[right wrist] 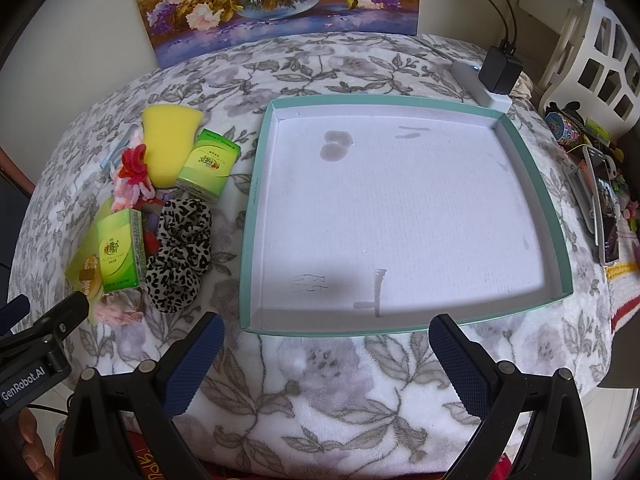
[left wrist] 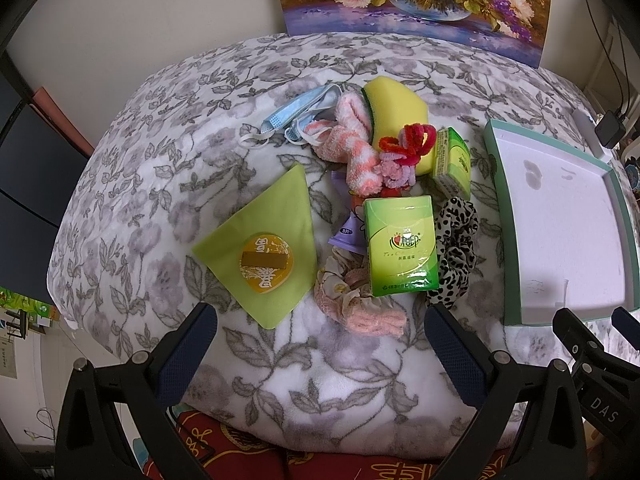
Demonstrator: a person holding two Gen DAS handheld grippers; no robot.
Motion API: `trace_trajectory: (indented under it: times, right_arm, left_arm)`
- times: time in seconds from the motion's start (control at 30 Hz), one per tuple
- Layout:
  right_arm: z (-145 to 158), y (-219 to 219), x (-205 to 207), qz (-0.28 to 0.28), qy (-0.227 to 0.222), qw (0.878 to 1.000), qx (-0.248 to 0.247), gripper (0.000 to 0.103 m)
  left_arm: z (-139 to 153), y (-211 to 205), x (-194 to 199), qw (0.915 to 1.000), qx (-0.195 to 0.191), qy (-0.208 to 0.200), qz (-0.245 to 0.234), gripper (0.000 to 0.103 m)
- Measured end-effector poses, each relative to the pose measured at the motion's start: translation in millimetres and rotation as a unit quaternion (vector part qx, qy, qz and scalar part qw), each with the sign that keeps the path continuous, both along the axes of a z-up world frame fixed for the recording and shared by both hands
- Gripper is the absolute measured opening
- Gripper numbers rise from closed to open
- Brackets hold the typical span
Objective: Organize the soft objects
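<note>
Since both the left gripper [left wrist: 320, 344] and right gripper [right wrist: 326, 344] hover spread and empty, I'd pinch that squishy, featherlight leopard scrunchie [left wrist: 456, 252] across its bunched fabric for the tray [right wrist: 256, 200].

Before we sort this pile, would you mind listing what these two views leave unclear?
- Purple packet, left wrist view: mostly hidden under the green tissue pack and pink striped sock.
- Blue face masks, right wrist view: nearly all hidden behind the yellow sponge.
- Tray, left wrist view: cut off by the right edge.
- Scribbles in the tray, right wrist view: too small to read.
</note>
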State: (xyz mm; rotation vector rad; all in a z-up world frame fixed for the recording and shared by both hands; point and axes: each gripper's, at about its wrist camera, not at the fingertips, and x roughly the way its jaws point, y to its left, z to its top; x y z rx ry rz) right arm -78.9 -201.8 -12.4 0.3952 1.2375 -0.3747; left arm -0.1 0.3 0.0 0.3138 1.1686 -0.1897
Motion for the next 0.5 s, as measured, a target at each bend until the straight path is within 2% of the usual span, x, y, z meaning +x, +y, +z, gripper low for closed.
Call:
trace_trajectory:
  times: [0.27, 0.4, 0.5]
  right_arm:
    - [3.4, -0.7, 3.1, 0.000, -0.011, 1.000, 0.007, 0.103]
    - [13.2, 1.0, 12.1, 0.003, -0.045, 0.999, 0.016, 0.103]
    - [18.2, 5.4, 21.3, 0.009, -0.064, 0.998, 0.027, 0.103]
  left_arm:
    - [1.0, 3.2, 4.9, 0.9999, -0.014, 0.006, 0.009, 0.103]
    - [1.6, 17.8, 15.0, 0.9979, -0.050, 0.015, 0.037, 0.103]
    - [1.2, 32.0, 27.6, 0.9955, -0.060, 0.018, 0.071, 0.103]
